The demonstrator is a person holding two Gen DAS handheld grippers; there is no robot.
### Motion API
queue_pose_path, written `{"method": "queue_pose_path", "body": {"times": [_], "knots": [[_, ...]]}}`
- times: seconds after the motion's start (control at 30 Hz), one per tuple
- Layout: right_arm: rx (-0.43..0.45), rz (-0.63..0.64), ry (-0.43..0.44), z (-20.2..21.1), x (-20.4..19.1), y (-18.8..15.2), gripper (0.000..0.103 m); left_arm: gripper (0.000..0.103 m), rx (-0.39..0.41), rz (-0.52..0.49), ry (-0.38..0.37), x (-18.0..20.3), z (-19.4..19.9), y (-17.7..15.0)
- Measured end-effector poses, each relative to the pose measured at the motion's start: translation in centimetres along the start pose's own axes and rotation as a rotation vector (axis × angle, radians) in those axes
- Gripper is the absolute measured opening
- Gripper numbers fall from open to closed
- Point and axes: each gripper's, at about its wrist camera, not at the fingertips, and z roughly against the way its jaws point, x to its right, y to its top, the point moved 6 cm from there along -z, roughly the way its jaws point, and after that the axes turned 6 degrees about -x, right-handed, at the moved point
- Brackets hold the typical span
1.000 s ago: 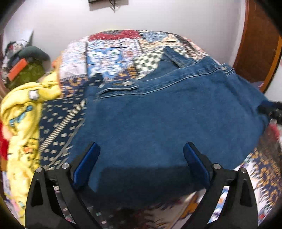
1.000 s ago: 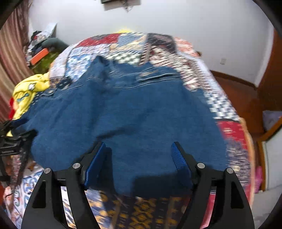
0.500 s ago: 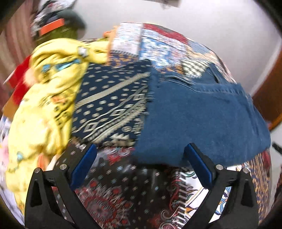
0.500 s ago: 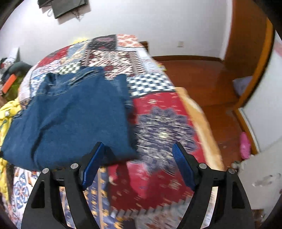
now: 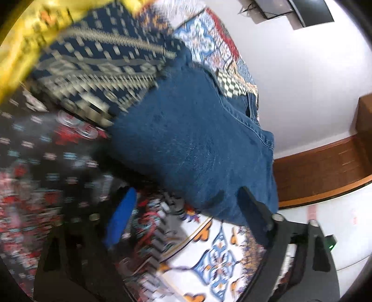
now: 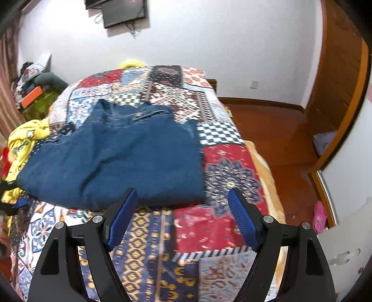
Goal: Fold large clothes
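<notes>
The right gripper, black-framed with 2 ribbed blue pads, is spread wide with nothing between its fingers, poised above the near part of the bed. Just beyond its fingertips lies the folded blue denim garment, a flat, roughly rectangular stack with its seamed, buttoned end pointing toward the far wall. It rests on the patchwork quilt, a busy spread of red, navy, white and checkered panels covering the whole bed.

The left gripper is tilted and its view is smeared with blur; its jaws also stand wide apart and hold nothing. In that view its right finger overlaps the near corner of the denim, though I cannot tell whether it touches the cloth. Left of the denim, a crumpled yellow printed garment is heaped at the bed's edge, touching or nearly touching the denim's corner.

Further out, a pile of mixed belongings with an orange box sits against the left wall. A dark flat screen hangs on the white wall above the bed's far end. A pink shoe lies on the wooden floor to the right.
</notes>
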Motion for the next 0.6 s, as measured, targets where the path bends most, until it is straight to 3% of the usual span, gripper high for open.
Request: {"method": "queue_pose_path", "body": {"times": [0.17,0.33,0.47,0.6], "knots": [[-0.025,0.046,0.030,-1.1,-2.5,-0.3,0.078,0.068,0.005,0.038,-0.031,0.5,-2.7,2.2],[-0.059,0.078,0.038,-2.4,-4.2,-0.7,0.078,0.057,0.040,0.032,0.038,1.2,-3.4,3.7],[-0.078,0.088,0.051,-2.5,-5.3,-0.8,0.078,0.029,0.115,-0.097,0.156,3.7,-1.8,3.0],[-0.070,0.096,0.072,-1.5,-6.6,-0.5,0.078,0.020,0.202,-0.225,0.159,8.0,1.6,2.8]]}}
